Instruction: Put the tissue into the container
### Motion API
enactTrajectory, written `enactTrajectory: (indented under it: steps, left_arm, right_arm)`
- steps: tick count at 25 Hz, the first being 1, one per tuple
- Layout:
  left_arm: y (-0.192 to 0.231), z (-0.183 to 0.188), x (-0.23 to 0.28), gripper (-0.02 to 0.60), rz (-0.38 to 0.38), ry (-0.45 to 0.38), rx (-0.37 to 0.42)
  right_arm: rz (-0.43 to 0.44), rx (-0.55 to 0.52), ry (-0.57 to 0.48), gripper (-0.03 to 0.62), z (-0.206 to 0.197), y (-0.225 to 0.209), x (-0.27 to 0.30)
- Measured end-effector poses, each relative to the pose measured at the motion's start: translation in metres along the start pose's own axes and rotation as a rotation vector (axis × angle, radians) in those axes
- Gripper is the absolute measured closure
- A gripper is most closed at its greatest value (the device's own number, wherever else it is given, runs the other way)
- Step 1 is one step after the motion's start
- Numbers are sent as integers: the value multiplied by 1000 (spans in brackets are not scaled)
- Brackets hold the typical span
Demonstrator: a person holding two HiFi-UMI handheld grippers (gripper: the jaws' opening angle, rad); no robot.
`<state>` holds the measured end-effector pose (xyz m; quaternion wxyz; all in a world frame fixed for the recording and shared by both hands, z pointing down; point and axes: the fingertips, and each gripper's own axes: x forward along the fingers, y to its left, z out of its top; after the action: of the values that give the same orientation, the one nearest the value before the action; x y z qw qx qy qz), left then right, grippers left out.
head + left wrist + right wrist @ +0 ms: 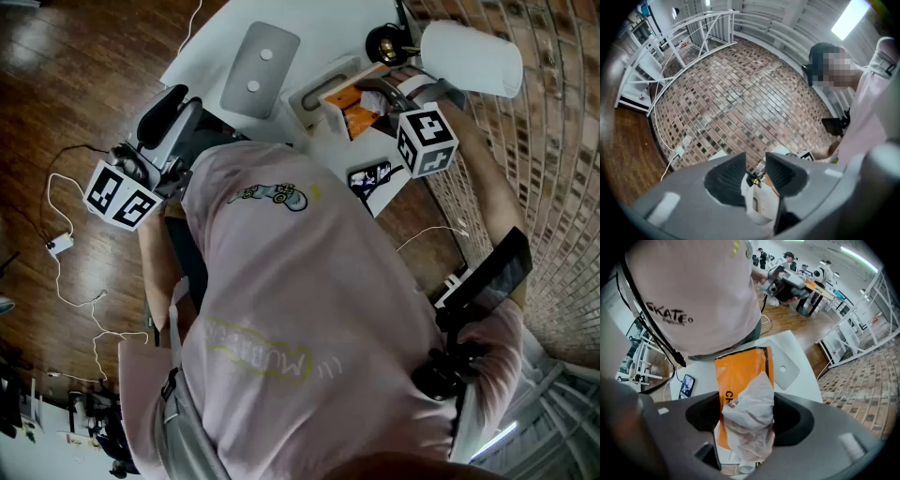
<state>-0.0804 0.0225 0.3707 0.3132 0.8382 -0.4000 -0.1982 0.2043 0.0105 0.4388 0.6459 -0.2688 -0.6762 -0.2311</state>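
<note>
- The right gripper (746,422) fingers are clamping the crumpled white paper tissue (751,399) in front of the orange plastic packet (739,369).
- The left gripper (755,171) fingers are standing slightly apart (gripping nothing).
- The tissue is not yet lying in the white rectangular container (306,99); carrying and releasing are remaining.

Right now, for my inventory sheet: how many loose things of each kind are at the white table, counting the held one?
Tissue: 1
Orange packet: 1
Phone: 1
Grey plate: 1
White container: 1
Black-and-gold object: 1
White cylinder: 1
Total: 7
</note>
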Motion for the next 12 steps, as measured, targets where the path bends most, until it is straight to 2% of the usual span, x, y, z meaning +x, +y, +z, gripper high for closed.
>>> enactTrajectory:
  steps: [4,6,7,9,10,12]
  left_arm:
    - [-4,4,1,454,-10,-13,11]
    - [-4,3,0,454,-12,-20,10]
    - [-2,2,-1,454,-9,-26,6]
    - [2,-2,-6,454,6,-44,-12]
    - [5,-3,-10,454,16,-56,-24]
    - [9,-3,-19,454,33,-80,-52]
  right_arm:
    - [-37,-13,-63,283,24,-6,-40]
    - [-59,34,-100,283,30,-9,-48]
    - [-79,94,-128,282,30,-12,-49]
    - [-135,327,-233,283,28,-24,-43]
    - [-166,499,-312,282,23,-30,-38]
    - [-238,906,-473,282,5,-40,-26]
